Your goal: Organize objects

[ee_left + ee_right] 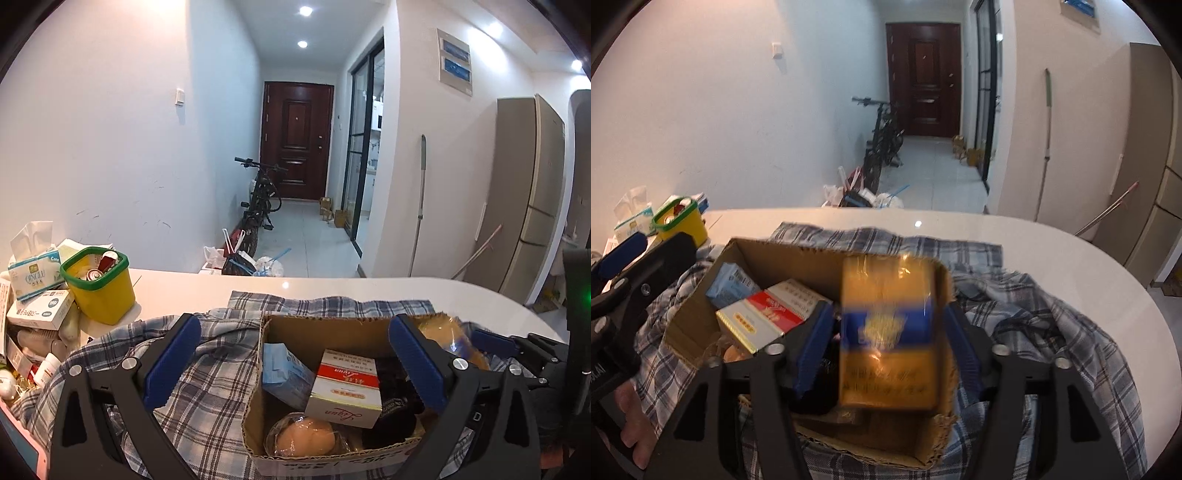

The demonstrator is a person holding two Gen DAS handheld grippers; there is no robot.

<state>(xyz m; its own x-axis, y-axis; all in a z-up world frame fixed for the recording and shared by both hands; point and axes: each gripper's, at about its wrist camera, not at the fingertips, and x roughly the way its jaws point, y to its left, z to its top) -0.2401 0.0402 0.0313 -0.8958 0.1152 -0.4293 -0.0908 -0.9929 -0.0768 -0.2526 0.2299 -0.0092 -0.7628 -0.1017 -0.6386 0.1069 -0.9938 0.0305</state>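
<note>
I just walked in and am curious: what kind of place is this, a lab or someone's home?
Most likely a lived-in flat. A wooden front door ends a tiled hallway where a bicycle is parked, a tall fridge stands on the right, and the white table holds household clutter.

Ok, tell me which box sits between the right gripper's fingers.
The orange-and-blue box, blurred, standing upright over the cardboard box; the red-and-white and light-blue boxes lie inside.

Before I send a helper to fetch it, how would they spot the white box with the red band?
Find the open cardboard box on the plaid cloth. Inside lies the white box with the red band, beside a pale blue pack; only it is white with red.
</note>
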